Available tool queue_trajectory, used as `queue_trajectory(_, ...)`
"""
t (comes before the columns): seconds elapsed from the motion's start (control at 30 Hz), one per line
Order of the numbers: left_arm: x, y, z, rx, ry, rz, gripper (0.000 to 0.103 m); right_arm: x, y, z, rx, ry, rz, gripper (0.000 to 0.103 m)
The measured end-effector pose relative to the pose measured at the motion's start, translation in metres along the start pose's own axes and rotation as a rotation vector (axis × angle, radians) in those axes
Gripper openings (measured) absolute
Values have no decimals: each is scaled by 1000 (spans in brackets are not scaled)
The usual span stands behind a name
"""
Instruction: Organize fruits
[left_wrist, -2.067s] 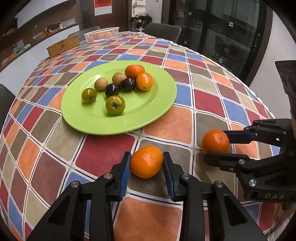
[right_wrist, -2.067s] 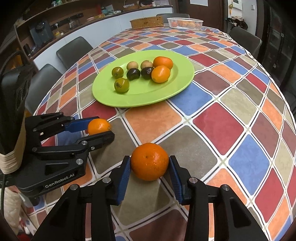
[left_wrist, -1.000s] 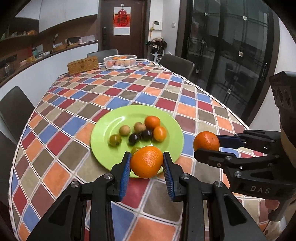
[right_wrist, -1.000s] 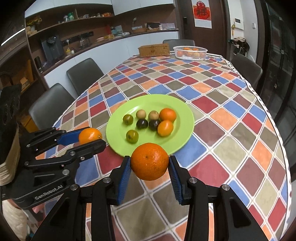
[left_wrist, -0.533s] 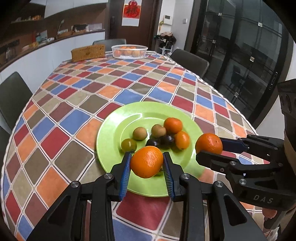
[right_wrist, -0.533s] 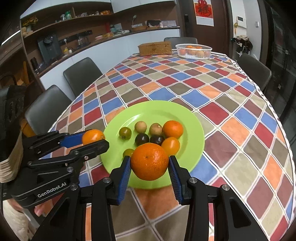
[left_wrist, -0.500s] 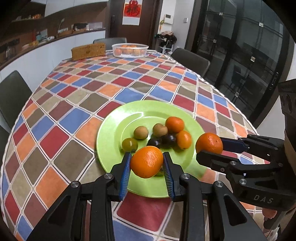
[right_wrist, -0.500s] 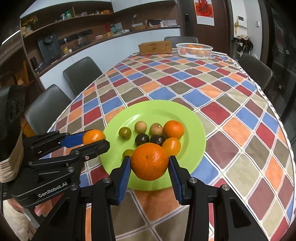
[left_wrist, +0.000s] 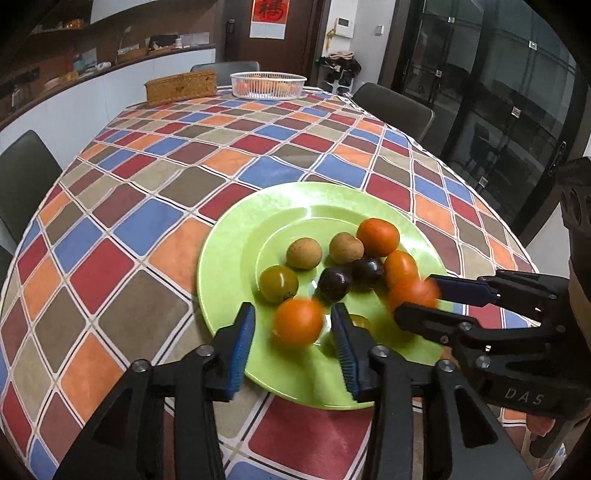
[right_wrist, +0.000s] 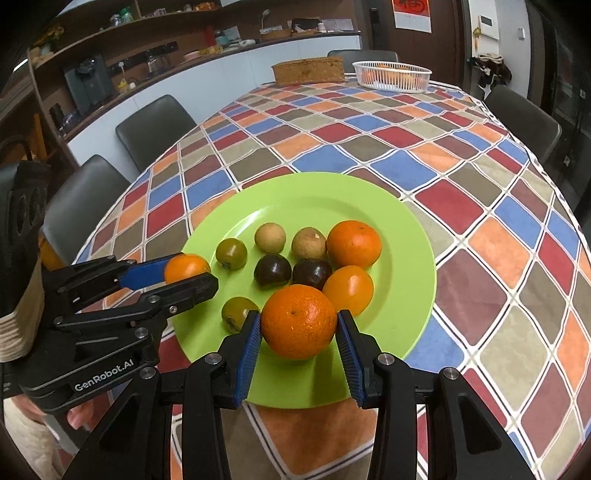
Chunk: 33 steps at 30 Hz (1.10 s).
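Fruits: two round orange mandarins, each between the blue-padded fingers of a black hand-held gripper, both over the near edge of the round lime-green plastic plate on the chequered multicolour tablecloth.

Item one: smaller mandarin, lower centre of the left wrist view, blurred. The left gripper has its jaws opening; daylight shows on either side of the fruit, so the pads no longer press it and it appears to be dropping onto the plate.

Item two: larger mandarin, lower centre of the right wrist view, sharp, pitted skin, dark stem dimple on top. The right gripper is clamped on it, pads against both sides.

Already on the plate, mid-frame: two more orange fruits, two tan round ones, two dark purple ones, two or three olive-green tomato-like ones, clustered and mostly touching.

Step in hand, as judged: depositing both mandarins on the plate. Next move calls for the right jaws to let go low over bare plate near the front rim, clear of the cluster, lest the fruit roll off.

Far end of table: white mesh basket of orange fruit; woven brown box.
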<state>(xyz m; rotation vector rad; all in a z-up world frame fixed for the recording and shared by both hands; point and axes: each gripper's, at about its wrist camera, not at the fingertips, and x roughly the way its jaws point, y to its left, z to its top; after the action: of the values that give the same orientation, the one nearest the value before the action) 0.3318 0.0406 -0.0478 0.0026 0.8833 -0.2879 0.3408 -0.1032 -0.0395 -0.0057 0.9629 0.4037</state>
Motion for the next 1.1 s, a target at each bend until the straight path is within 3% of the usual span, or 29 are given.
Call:
queue_trajectory(0.27, -32, -9, -7, -22, -59, 43, 47, -23, -2, -6, 21, -52, -30, 47)
queue_trajectory(0.63, -96, -41, -21, 17, -161, 113, 52, -89, 5, -35, 8, -165, -89, 47)
queue_trajectory(0.93, -142, -68, -47, 14, -222, 150, 63, -141, 15, -61, -27, -231, -108, 47)
queue_trajectory(1.1, -159, -79, -62, 4, -243, 172, 67, -163, 19, -80, -38, -265, -134, 55)
